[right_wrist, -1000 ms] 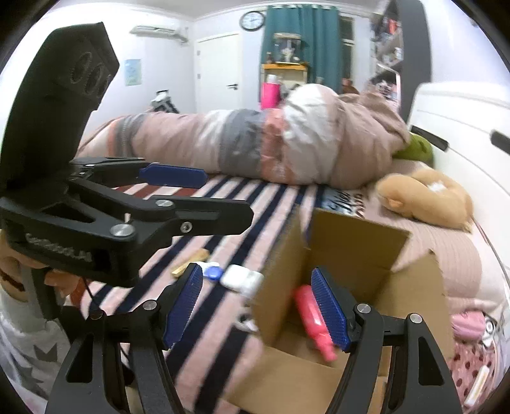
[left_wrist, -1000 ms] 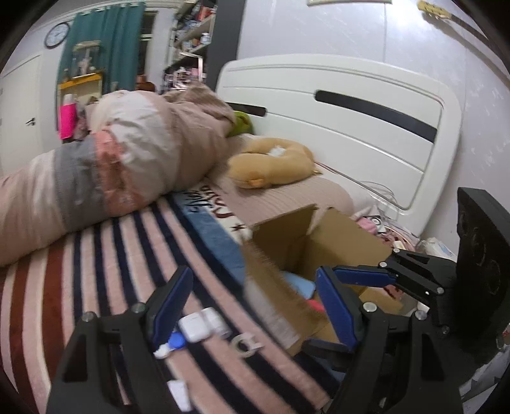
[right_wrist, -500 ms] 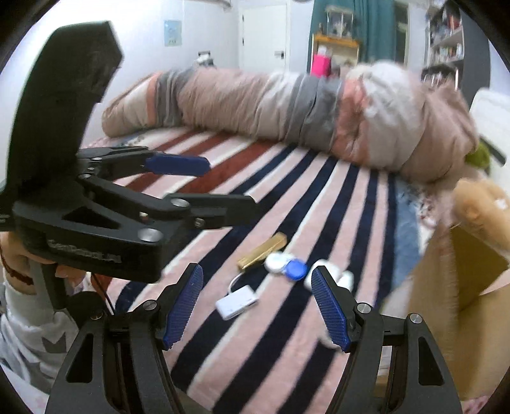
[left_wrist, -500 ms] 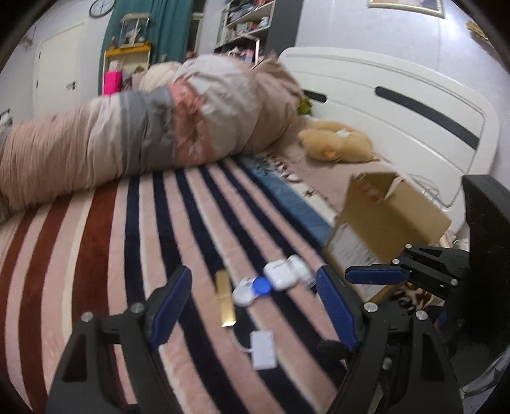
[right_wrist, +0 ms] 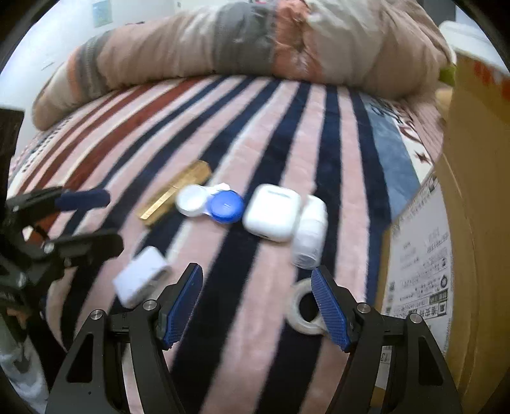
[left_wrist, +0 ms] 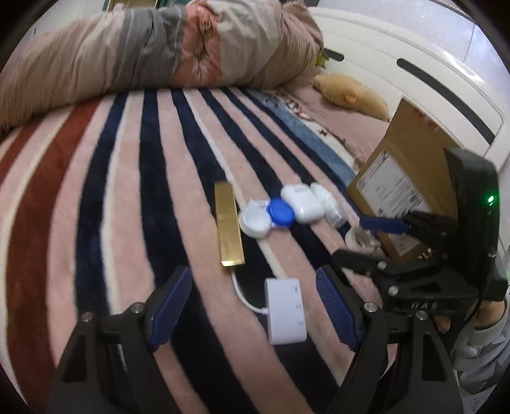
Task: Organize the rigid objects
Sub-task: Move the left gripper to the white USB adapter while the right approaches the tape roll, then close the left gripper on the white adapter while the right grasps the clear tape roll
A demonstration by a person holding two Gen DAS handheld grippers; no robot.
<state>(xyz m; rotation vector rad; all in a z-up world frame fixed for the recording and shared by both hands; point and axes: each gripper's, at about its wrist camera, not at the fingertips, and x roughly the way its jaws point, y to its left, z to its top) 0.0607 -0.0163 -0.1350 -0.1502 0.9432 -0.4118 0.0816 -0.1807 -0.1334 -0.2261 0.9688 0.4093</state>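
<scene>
Left wrist view has both grippers, left [left_wrist: 253, 305] and right [right_wrist: 256, 302], gaping wide and empty; gold bar [left_wrist: 228, 227], lens case [left_wrist: 266, 216], earbuds case [left_wrist: 302, 203], adapter [left_wrist: 285, 310] all lie outside the cardboard box [left_wrist: 404, 191]; looks like plenty left.

A striped blanket [left_wrist: 105, 178] in pink, navy and rust is covering the bed, and a rolled duvet [left_wrist: 153, 47] is lying across its far side. A white headboard [left_wrist: 414, 70] (with dark slots) is standing against a pale wall [right_wrist: 63, 28].
</scene>
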